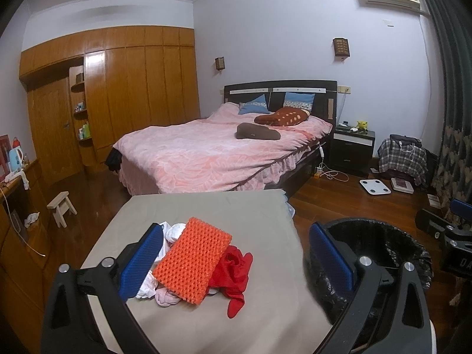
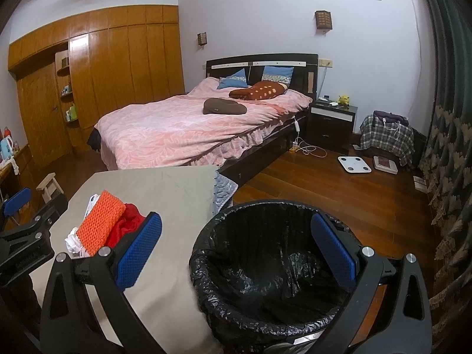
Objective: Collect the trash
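A pile of trash lies on the beige-covered table (image 1: 206, 206): an orange foam net (image 1: 193, 264) on top, a red crumpled piece (image 1: 234, 271) to its right, and white and pink scraps (image 1: 165, 295) beneath. My left gripper (image 1: 236, 262) is open above the table, its blue pads on either side of the pile and touching nothing. A bin lined with a black bag (image 2: 265, 268) stands at the table's right edge. My right gripper (image 2: 236, 253) hangs open over the bin, empty. The orange net (image 2: 100, 225) shows in the right wrist view too.
Behind the table is a bed with a pink cover (image 1: 212, 150). Wooden wardrobes (image 1: 118, 94) line the left wall, with a small stool (image 1: 62, 206) on the floor. A nightstand (image 1: 352, 147), a white scale (image 1: 374, 186) and a plaid-covered heap (image 1: 402, 156) stand to the right.
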Tool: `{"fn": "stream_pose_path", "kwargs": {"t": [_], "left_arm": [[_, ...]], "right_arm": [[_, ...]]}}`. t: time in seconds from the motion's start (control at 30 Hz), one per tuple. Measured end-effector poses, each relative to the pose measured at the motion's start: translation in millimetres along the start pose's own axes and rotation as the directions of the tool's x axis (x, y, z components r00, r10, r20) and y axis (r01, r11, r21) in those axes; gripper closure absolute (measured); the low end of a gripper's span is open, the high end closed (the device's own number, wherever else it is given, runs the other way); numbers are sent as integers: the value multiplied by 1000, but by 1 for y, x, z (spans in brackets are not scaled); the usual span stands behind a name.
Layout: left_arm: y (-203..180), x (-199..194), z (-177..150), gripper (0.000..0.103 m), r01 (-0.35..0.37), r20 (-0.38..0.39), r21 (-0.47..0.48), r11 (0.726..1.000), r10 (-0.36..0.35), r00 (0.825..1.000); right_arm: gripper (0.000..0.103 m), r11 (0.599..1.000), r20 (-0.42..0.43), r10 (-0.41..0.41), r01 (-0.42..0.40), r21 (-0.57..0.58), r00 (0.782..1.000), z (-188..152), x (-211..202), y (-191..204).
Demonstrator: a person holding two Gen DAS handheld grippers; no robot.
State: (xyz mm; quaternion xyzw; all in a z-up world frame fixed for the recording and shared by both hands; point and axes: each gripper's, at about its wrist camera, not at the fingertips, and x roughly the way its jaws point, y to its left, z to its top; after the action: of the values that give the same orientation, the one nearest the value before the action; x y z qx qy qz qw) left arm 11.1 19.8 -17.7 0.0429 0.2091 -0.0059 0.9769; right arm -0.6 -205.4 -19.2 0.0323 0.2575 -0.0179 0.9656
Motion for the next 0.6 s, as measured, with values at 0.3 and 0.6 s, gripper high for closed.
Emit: {"fn": "stream_pose_path", "kwargs": {"t": [0.3, 0.6], "left_arm": [[25, 16, -10, 6, -17, -17, -6, 1000, 17, 1000], [80, 46, -38, 6, -97, -40, -12, 995, 96, 995]], "right_arm": [[5, 999, -17, 35, -35, -18, 999, 1, 30, 32], [5, 991, -44, 126, -127, -31, 991, -8, 79, 85]]}}
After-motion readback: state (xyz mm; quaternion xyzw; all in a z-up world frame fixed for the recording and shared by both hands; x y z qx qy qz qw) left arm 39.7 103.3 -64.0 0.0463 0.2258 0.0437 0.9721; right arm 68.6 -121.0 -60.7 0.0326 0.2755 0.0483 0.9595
